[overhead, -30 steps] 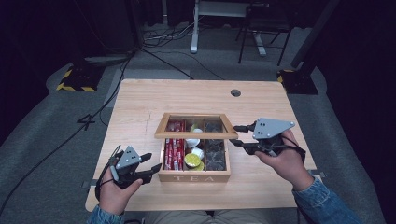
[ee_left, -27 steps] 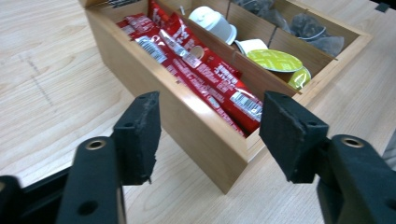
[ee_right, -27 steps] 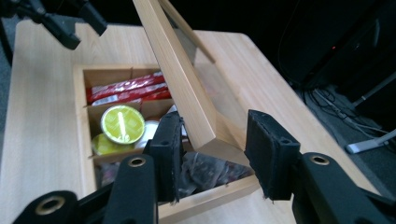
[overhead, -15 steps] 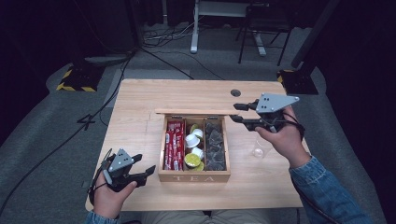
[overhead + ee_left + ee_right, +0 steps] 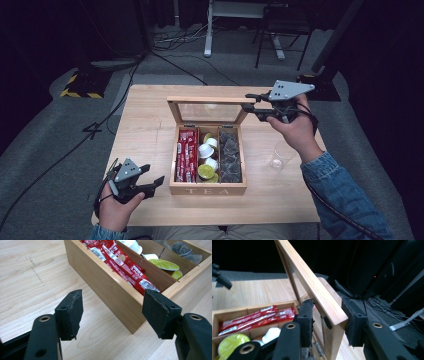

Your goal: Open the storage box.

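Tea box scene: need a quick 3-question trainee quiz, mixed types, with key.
1. True or false: the lid of the tea box stands raised, with the right gripper at its corner.
2. Which compartment of the tea box holds the red packets? A) left B) middle C) right
3. Fill in: the left gripper has its jaws ____ and holds nothing, with the near corner of the box seen between them.

Key
1. True. The right gripper view shows the lid's frame between the pads; whether both pads press on it is hard to tell.
2. A. In the high view, white and green capsules fill the middle.
3. open
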`<state>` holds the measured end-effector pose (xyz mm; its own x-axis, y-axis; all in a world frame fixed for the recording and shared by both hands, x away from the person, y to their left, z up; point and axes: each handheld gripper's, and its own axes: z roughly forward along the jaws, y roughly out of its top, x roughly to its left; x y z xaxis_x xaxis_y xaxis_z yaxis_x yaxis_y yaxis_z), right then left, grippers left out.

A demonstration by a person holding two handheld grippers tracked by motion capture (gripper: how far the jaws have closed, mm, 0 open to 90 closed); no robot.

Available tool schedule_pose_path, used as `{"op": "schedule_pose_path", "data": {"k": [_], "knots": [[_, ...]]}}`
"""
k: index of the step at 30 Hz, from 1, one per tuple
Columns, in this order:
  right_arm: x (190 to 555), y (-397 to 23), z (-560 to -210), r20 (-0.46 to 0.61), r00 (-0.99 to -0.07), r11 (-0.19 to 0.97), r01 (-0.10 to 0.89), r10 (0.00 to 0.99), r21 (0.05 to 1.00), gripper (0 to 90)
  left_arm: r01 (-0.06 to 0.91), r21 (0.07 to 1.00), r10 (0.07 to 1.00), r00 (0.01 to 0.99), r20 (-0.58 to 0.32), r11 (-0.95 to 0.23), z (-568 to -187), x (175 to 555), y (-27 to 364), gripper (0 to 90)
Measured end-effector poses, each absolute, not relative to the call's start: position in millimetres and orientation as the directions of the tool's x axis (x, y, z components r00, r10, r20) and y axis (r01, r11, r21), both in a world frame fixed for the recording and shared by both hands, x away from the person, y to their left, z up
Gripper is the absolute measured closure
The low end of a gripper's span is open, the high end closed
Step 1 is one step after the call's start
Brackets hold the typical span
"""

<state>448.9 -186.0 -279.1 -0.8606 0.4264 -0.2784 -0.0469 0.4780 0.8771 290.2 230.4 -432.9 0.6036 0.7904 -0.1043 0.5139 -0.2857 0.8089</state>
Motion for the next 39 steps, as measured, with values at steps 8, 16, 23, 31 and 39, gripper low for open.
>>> {"op": "schedule_pose_path", "data": {"k": [8,16,23,31,39], "knots": [[472.6,-182.5,-277.1,-0.249,-0.837,0.433,-0.016,0.488,0.901,59.6,0.517,0.807,0.787,0.606,-0.112,-0.283,-434.8,296.9,230.1,33.6],[490.7,-176.4,-276.7,-0.243,-0.805,0.418,0.007,0.541,0.908,55.0,0.52,0.806,0.787,0.606,-0.115,-0.282,-436.2,299.0,231.1,33.2],[507.8,-172.1,-278.9,-0.23,-0.784,0.412,0.036,0.577,0.911,52.1,0.523,0.806,0.79,0.601,-0.118,-0.278,-436.8,298.7,232.4,33.1],[524.7,-165.9,-290.3,-0.24,-0.769,0.46,0.078,0.592,0.884,53.2,0.527,0.803,0.791,0.6,-0.119,-0.278,-438.3,299.3,233.6,33.0],[538.6,-164.4,-301.9,-0.195,-0.766,0.441,0.127,0.613,0.888,51.9,0.535,0.797,0.794,0.596,-0.12,-0.281,-440.5,300.6,235.9,32.9]]}}
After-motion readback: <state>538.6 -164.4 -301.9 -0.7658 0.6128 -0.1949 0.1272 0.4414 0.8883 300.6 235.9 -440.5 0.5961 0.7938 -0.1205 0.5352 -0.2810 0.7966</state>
